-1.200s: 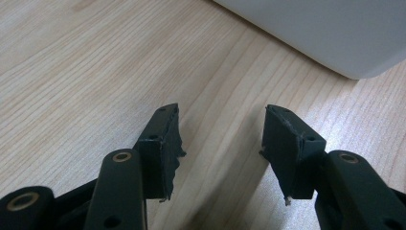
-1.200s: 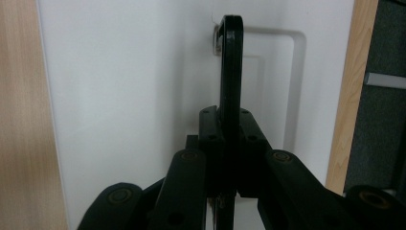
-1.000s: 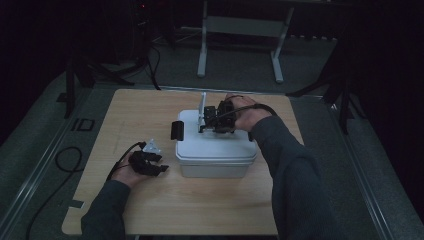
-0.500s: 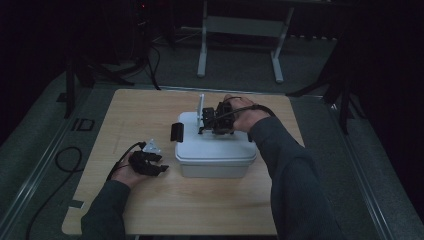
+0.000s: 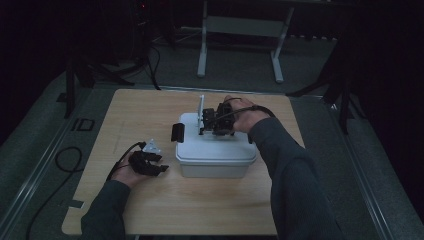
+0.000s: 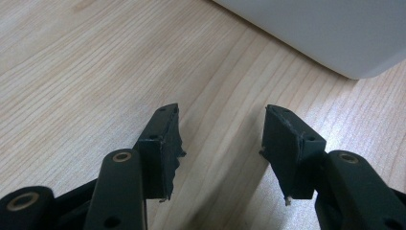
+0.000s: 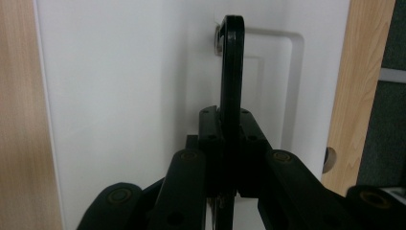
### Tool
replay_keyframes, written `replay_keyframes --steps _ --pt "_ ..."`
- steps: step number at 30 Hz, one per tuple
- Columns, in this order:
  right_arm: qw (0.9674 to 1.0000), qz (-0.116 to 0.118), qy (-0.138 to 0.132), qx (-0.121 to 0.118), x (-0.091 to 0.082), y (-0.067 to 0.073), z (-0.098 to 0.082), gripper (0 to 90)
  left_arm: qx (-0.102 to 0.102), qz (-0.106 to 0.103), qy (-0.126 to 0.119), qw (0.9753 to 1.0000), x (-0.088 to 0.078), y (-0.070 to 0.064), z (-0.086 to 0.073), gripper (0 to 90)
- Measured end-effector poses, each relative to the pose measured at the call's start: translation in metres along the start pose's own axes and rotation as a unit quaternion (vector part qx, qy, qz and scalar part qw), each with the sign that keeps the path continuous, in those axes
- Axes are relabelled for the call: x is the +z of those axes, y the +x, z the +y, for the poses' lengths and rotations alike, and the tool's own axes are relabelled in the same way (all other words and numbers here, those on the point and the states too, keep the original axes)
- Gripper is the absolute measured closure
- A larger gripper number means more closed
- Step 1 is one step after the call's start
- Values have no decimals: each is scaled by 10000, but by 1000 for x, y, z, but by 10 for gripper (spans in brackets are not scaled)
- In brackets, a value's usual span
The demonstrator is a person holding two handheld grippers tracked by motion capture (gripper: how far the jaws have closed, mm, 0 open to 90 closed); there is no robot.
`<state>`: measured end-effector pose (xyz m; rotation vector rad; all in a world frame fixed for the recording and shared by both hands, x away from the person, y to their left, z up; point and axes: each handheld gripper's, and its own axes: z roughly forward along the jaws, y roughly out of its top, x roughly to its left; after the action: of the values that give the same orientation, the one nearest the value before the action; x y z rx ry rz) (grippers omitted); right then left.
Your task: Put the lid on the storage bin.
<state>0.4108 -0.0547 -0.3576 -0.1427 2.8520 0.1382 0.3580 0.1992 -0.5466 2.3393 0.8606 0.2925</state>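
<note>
Now my right gripper [image 7: 229, 143] clamps the black carry handle [image 7: 232, 67], standing upright, edge-on, above the white plastic box lid [image 7: 129, 96]; my left gripper [image 6: 220, 143] is unclenched beside it.

wooden table [image 5: 150, 210], metal stand [image 5: 240, 30] on the floor behind.

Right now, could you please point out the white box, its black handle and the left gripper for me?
white box [image 5: 215, 157]: high view, on the bare front part of its lid.
black handle [image 7: 232, 67]: right gripper view, on the upright bar above the closed jaws.
left gripper [image 6: 221, 127]: left gripper view, midway between its open fingertips.
</note>
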Motion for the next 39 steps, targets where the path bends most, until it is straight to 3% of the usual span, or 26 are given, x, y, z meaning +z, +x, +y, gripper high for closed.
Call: replay_keyframes --steps 20,27,31,39 --pt "10000 -4 -36 30 4 2 -2 828 0 -5 0 10000 0 0 0 477" --pt "9999 50 -110 9 0 3 -2 780 -6 -7 1 10000 0 0 0 476" --pt "9998 107 -142 12 1 4 -2 650 -7 -11 -2 10000 0 0 0 476" --pt "9995 174 -257 64 0 4 -3 540 -9 -9 -3 10000 0 0 0 476"
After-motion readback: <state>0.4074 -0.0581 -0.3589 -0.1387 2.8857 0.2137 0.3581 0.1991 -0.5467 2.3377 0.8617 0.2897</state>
